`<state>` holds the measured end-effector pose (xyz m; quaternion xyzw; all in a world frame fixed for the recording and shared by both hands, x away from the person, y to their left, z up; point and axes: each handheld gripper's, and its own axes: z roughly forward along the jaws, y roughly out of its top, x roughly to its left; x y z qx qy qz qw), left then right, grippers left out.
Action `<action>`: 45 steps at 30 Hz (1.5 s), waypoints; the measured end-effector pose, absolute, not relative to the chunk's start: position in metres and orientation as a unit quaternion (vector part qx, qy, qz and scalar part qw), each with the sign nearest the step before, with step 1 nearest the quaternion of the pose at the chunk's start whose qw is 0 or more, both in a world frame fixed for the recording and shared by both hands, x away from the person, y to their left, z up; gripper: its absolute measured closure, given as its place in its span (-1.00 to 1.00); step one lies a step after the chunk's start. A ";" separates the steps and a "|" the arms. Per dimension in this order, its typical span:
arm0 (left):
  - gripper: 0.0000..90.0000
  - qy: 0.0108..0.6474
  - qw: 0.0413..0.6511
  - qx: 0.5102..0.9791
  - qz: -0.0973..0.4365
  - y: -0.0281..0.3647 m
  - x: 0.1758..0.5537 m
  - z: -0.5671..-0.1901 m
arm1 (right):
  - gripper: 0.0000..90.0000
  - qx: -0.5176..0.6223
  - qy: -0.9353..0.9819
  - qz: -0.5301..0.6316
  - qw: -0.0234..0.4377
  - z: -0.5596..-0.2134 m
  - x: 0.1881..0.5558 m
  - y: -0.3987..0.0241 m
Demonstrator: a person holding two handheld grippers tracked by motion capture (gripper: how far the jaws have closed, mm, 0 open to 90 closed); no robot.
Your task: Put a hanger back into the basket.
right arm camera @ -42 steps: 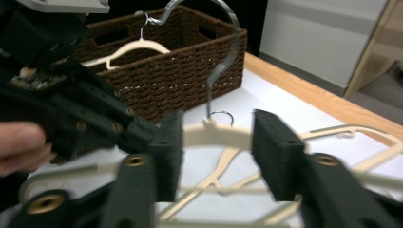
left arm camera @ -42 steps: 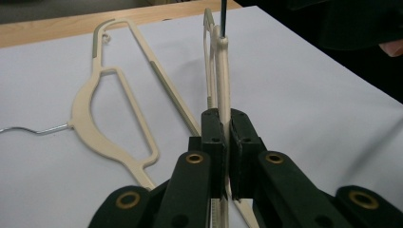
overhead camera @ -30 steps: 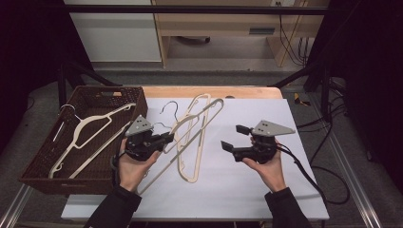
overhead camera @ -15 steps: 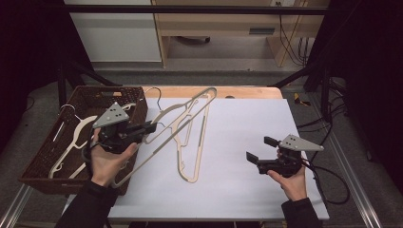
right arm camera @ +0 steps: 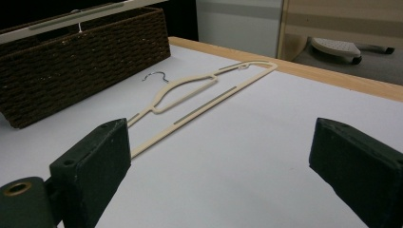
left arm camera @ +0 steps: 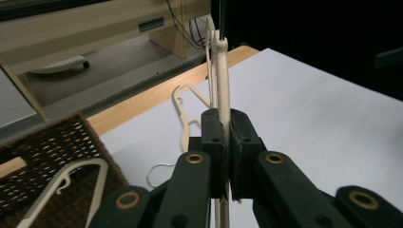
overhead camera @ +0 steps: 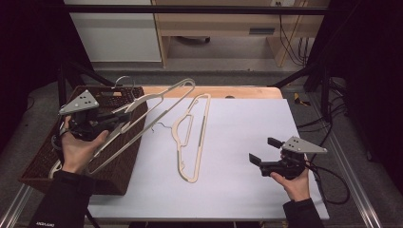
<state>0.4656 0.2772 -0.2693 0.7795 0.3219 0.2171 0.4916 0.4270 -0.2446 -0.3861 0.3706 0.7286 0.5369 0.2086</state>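
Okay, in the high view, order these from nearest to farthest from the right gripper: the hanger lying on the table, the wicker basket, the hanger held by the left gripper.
From the right gripper:
1. Hanger lying on the table, mid-table, to its left.
2. Held hanger, lifted over the basket's right edge, clamped in the left gripper.
3. Wicker basket, at the table's far left.

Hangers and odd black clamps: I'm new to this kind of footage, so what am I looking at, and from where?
A person holds hand-held tongs in each hand. One camera looks down from above; two more ride on the tongs.

The left tongs are shut on a cream hanger, lifted over the wicker basket. The right tongs have just been opening; they stand open, with nothing between the jaws.

A second hanger lies flat on the white table; another rests in the basket.
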 end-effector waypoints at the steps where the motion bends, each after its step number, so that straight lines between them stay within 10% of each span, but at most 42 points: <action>1: 0.92 0.319 0.488 0.782 0.222 0.281 0.466 -0.269 | -0.85 0.371 0.729 0.537 0.209 -0.386 0.427 -0.245; 45: 0.92 0.408 0.456 0.759 0.224 0.436 0.501 -0.305 | -0.87 0.378 0.729 0.530 0.212 -0.388 0.429 -0.245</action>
